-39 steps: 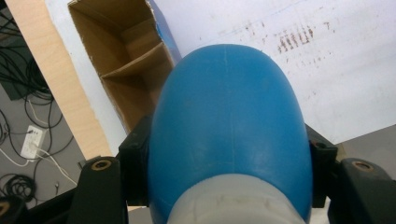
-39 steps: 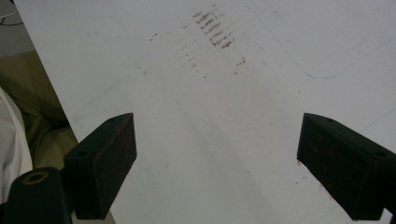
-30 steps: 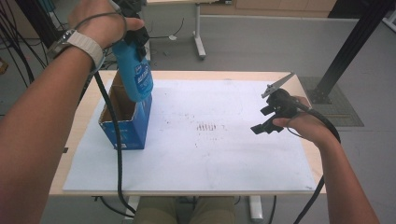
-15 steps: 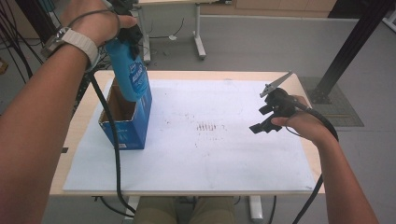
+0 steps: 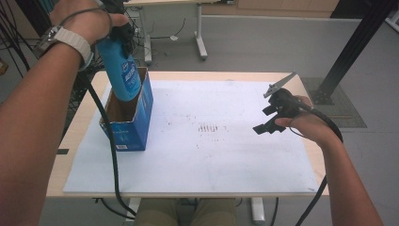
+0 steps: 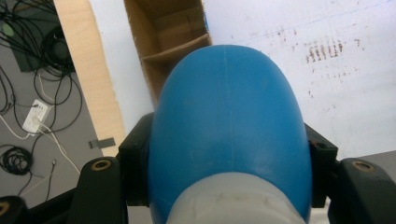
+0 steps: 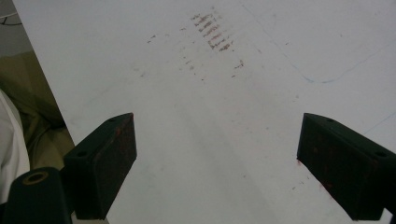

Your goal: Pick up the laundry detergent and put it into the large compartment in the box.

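Holding a blue bottle [image 5: 120,66] by its upper end, the left gripper [image 5: 123,33] has its jaws pinching the bottle from both sides, as the left gripper view confirms. The bottle hangs upright, base down, over the open top of a blue cardboard box [image 5: 134,122] at the far left of the surface [image 5: 226,155]. In the high view the base of the bottle sits level with, or just inside, the box opening; contact with the box floor cannot be told. Inside the box, a cardboard divider [image 6: 173,49] is visible beyond the rounded body of the bottle.

The right gripper [image 5: 270,117] hangs above the right part of the white surface with its jaws spread wide and nothing between them.

Judged progress: the bottle is gripped and aligned with the box, but it is neither seated in nor clear of the box. Remaining work is to finish the vertical move and release. The right gripper has no part in the step in hand.
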A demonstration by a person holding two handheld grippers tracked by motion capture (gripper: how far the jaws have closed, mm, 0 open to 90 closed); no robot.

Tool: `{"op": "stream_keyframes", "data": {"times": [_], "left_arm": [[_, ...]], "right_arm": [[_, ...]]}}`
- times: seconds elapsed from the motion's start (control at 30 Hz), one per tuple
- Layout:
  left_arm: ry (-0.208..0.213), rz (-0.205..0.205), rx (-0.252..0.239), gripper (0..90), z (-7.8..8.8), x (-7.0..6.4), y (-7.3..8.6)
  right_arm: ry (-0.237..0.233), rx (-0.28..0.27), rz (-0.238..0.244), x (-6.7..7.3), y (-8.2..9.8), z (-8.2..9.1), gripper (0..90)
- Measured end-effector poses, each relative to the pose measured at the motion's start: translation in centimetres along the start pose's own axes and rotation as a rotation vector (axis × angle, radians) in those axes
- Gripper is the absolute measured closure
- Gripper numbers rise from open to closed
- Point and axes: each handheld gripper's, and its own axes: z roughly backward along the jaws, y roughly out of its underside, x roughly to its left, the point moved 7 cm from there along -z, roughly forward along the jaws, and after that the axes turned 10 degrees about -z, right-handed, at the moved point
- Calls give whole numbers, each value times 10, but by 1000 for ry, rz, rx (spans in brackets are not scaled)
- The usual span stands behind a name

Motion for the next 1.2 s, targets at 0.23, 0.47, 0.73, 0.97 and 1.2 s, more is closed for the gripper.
{"op": "stream_keyframes", "data": {"times": [0.23,0.47,0.73,0.97,1.2], "left_arm": [[-10,16,7,377,-7,4,-1],[-6,30,14,377,-13,11,-1],[-22,48,11,377,-19,16,1],[-20,56,7,377,-27,20,1],[-18,58,5,377,-34,22,1]], "right_arm": [[-6,4,1,-2,-1,-3,120],[-11,9,-2,-4,-1,-7,120],[-9,18,0,-4,-3,-9,120],[-10,22,2,-4,-5,-11,120],[-11,24,-5,-4,-5,-12,120]]}}
